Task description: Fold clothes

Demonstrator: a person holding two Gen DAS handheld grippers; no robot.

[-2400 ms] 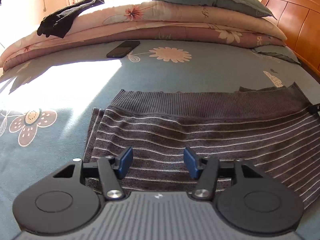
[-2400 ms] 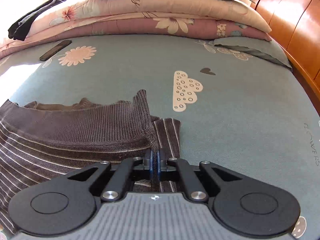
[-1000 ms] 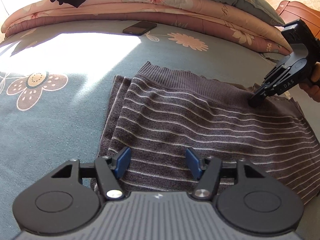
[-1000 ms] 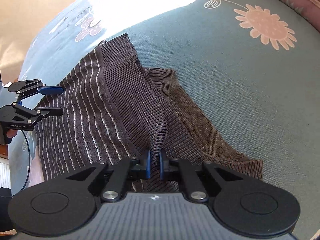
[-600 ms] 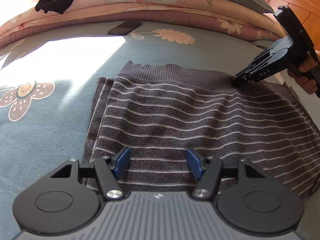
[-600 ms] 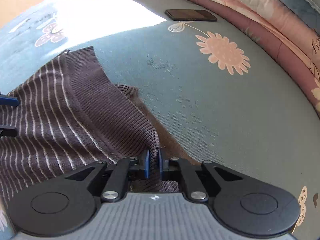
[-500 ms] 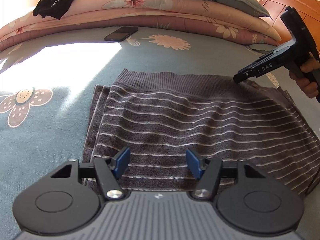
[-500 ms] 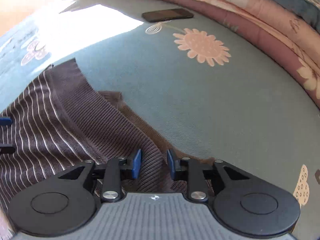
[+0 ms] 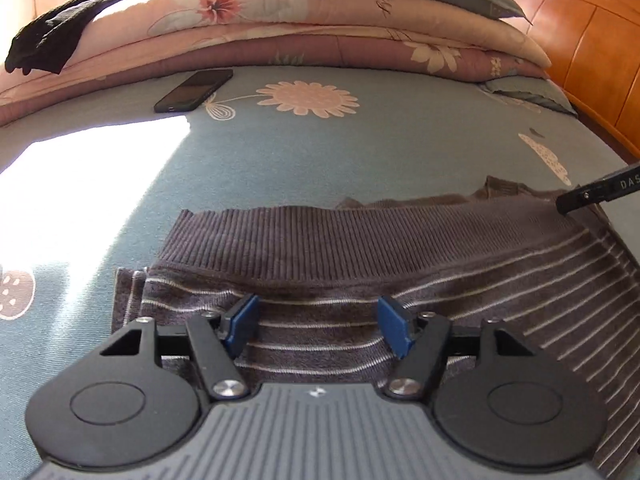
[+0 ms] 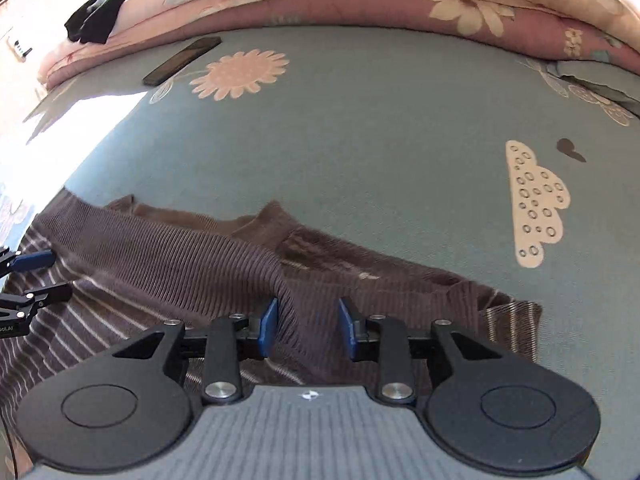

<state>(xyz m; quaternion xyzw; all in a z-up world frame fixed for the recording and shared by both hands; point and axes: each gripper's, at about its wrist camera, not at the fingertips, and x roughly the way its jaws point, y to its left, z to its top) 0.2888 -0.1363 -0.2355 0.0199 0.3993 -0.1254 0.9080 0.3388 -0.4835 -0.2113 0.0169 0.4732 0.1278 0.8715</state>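
Observation:
A dark brown sweater with thin white stripes (image 9: 400, 280) lies folded on the blue-grey bed sheet (image 9: 320, 152); its ribbed hem faces away from me. My left gripper (image 9: 318, 330) is open, its blue pads just over the sweater's near left part, holding nothing. My right gripper (image 10: 307, 330) is open over the sweater (image 10: 160, 264) at its right end, with a raised fold of ribbed fabric between the pads but not clamped. The right gripper's tip shows at the right edge of the left wrist view (image 9: 600, 196). The left gripper shows at the left edge of the right wrist view (image 10: 28, 280).
A black phone (image 9: 194, 90) lies on the sheet beyond the sweater. Folded floral quilts and a pillow (image 9: 320, 12) are stacked at the back, with a black garment (image 9: 60, 44) draped on them. A wooden headboard (image 9: 592, 40) stands at the right.
My right gripper carried the sweater's ribbed edge across, then opened and let it go. The left gripper stayed open, moving closer to the hem.

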